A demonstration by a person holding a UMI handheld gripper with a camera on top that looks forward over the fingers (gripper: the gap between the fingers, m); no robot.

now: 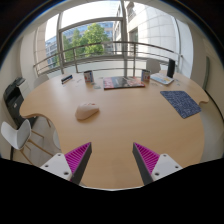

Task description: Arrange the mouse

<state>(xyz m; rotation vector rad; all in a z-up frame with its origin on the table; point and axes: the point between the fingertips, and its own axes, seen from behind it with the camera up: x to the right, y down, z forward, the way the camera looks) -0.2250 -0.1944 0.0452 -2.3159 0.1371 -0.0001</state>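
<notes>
A chair (17,135) is standing at the left edge of the table (120,125), its white seat tucked close against the wooden top, and a dark object (14,96) is sitting just behind it near the table's far left side. The mouse (87,112) is lying on the bare wood left of centre, well ahead of the left finger and apart from everything else. The gripper (113,161) is hovering above the near part of the table, held level and looking forward across the top, with its jaws spread wide and nothing between them; the left pad (76,157) and the right pad (148,156) are showing their ridged magenta faces, both clear of the wood. Beyond the fingers, at the far edge, a flat book-like item (121,83) is lying beside a small upright box (88,76). Further right a laptop (163,74) is standing open, and a dark mousepad (182,102) is resting on the table's right side, well apart from the mouse. Behind it all, large windows (90,40) are showing trees
</notes>
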